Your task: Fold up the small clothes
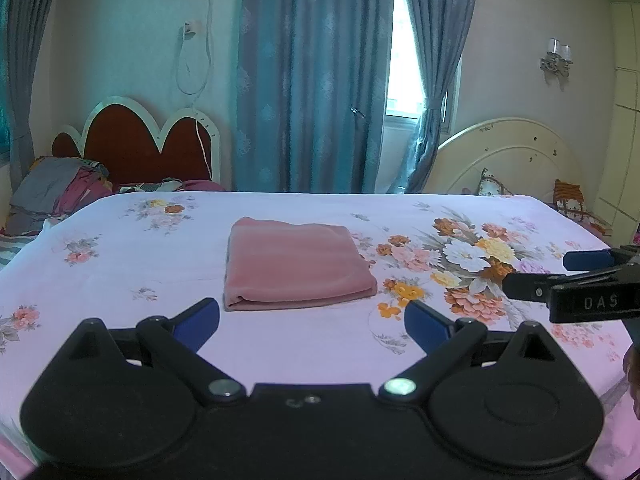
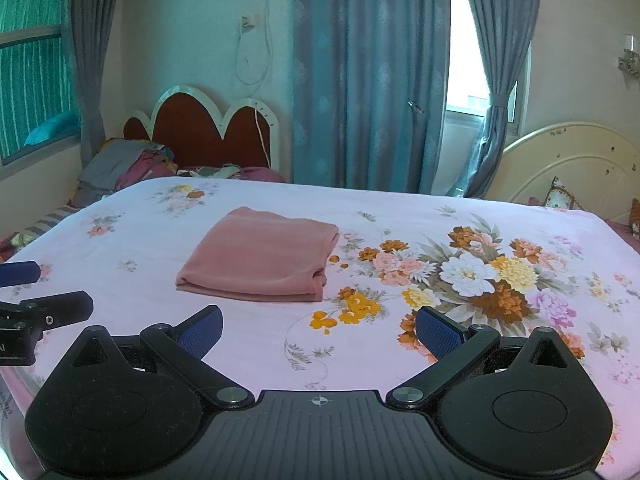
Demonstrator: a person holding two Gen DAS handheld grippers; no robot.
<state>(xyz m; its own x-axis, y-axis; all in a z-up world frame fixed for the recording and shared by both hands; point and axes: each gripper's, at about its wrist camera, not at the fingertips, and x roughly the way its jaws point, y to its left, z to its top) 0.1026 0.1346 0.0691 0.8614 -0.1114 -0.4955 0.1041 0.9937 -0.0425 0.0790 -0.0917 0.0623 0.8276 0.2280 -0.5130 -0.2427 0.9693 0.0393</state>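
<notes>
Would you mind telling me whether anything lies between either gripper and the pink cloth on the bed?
Nothing visible does. The folded pink cloth lies alone on the flowered bedsheet, and only bare sheet separates it from the open left gripper and the open right gripper. Neither gripper touches it.

Floral pink bedsheet [image 1: 120,280], blue-grey curtains [image 1: 312,80], bright window [image 1: 404,60], red scalloped headboard [image 1: 140,148], cream headboard [image 1: 516,160]
</notes>
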